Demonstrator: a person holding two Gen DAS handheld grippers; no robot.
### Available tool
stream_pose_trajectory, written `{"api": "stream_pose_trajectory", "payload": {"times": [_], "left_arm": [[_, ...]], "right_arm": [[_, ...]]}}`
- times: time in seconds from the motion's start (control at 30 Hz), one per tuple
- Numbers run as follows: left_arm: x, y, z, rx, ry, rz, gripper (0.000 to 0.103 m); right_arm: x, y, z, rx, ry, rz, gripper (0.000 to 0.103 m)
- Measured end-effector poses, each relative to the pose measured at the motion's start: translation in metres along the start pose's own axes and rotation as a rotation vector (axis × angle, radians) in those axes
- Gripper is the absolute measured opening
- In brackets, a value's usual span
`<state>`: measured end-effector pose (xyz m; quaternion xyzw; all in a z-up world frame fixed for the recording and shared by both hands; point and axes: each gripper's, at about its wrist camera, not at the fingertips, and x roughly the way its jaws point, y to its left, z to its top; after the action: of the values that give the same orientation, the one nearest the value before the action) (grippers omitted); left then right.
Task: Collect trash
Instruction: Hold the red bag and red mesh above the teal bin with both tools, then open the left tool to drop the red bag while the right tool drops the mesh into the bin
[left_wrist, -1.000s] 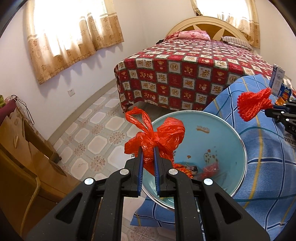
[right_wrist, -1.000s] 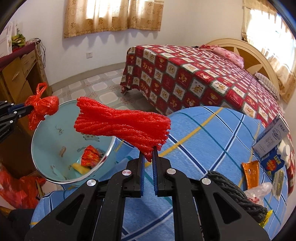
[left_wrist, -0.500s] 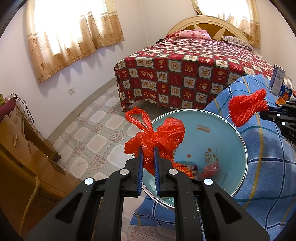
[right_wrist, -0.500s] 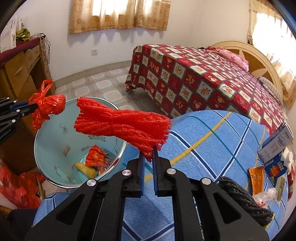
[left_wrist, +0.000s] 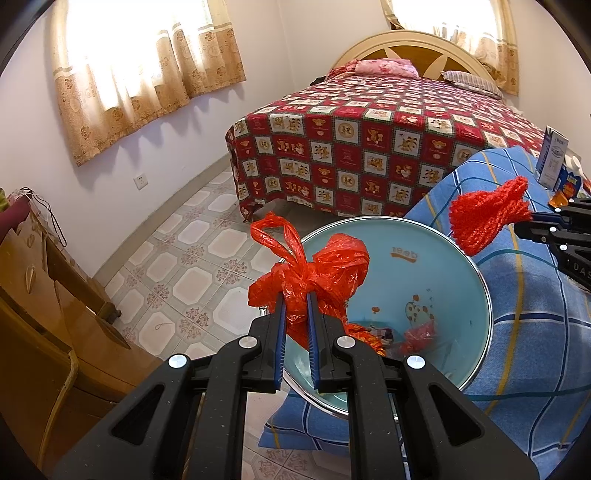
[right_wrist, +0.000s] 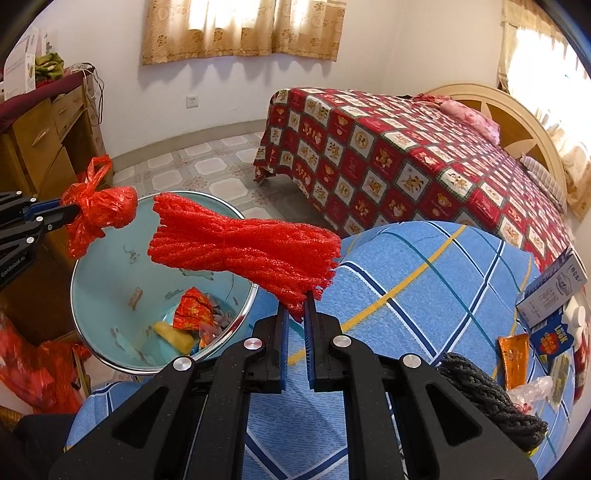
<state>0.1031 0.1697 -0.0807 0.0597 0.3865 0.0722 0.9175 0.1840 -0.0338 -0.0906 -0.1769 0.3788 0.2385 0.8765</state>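
The left gripper (left_wrist: 295, 310) is clamped on a knotted red plastic bag (left_wrist: 314, 269), held at the near rim of the blue bin (left_wrist: 476, 280). The right gripper (right_wrist: 297, 306) is pinched shut on one end of a red foam net (right_wrist: 236, 240), whose free end hangs over the bin's mouth. For a clean drop, each piece should be carried further over the opening before the jaws are parted, so nothing catches the rim. More wrappers (right_wrist: 513, 356) are left on the blue cloth (right_wrist: 424, 258).
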Motion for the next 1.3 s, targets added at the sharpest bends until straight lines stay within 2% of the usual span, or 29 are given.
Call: {"api": "stream_pose_trajectory", "payload": {"times": [0.93, 1.1, 1.17, 1.23, 1.3], "left_arm": [[-0.003, -0.008, 0.000, 0.003, 0.000, -0.010, 0.011], [-0.004, -0.015, -0.001, 0.007, 0.001, -0.037, 0.014], [-0.005, -0.015, -0.001, -0.001, -0.001, -0.041, 0.020], [-0.005, -0.016, -0.001, -0.002, -0.006, -0.042, 0.032], [-0.007, -0.017, -0.001, -0.007, -0.012, -0.035, 0.040]], "right_arm": [[0.001, 0.014, 0.000, -0.014, 0.005, 0.007, 0.009], [0.002, 0.015, -0.001, -0.021, 0.003, 0.030, 0.009], [0.004, 0.017, -0.001, -0.024, 0.004, 0.045, 0.014], [0.004, 0.019, -0.001, -0.025, 0.004, 0.054, 0.046], [0.004, 0.021, -0.002, -0.030, -0.001, 0.052, 0.053]]}}
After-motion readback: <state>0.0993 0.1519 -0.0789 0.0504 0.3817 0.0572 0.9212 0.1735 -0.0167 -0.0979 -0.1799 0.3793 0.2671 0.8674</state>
